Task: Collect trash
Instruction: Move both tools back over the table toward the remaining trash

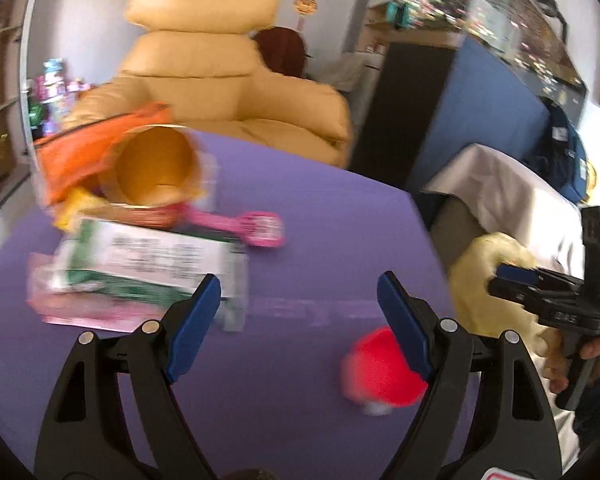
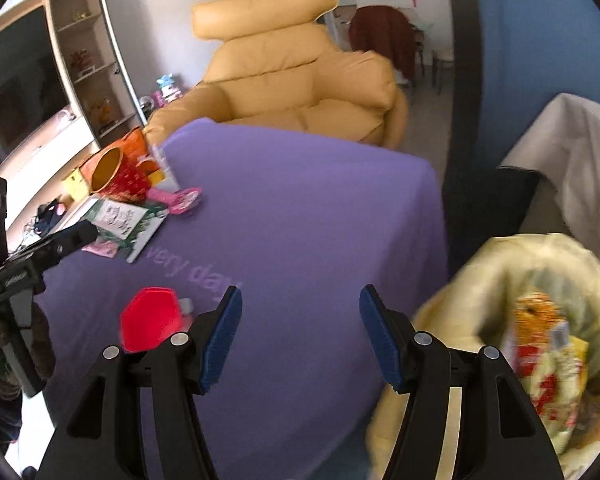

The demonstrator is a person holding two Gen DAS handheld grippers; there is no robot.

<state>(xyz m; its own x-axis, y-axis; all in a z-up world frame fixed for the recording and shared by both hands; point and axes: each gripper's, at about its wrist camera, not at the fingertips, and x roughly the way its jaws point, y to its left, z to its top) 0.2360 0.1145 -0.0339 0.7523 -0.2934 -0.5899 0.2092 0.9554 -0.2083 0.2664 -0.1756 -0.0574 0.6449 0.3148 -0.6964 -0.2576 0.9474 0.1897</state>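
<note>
Wrappers [image 2: 548, 344] in the yellow bag [image 2: 500, 272] show only from the right gripper [image 2: 300, 340]; left gripper [image 1: 296, 320] faces far-left litter pile [image 1: 140, 264] on the purple counter [image 1: 320, 220]. Both gape empty.

Purple-covered worktop [image 1: 320, 208]. Left gripper [image 1: 298, 312] over its near part, jaws wide apart, nothing between them. Red cap [image 1: 380, 368] lies on the worktop, partly behind the right-hand finger. Far left of the cap: green-and-white box [image 1: 140, 268], tipped paper cup [image 1: 156, 168] with orange wrapper [image 1: 84, 152] beside it, pink scoop [image 1: 252, 226]. Right of the worktop: yellow bag [image 1: 484, 280], and right gripper [image 1: 512, 278] held in a hand [image 1: 580, 356]. Tan armchair [image 1: 220, 80] beyond.
</note>
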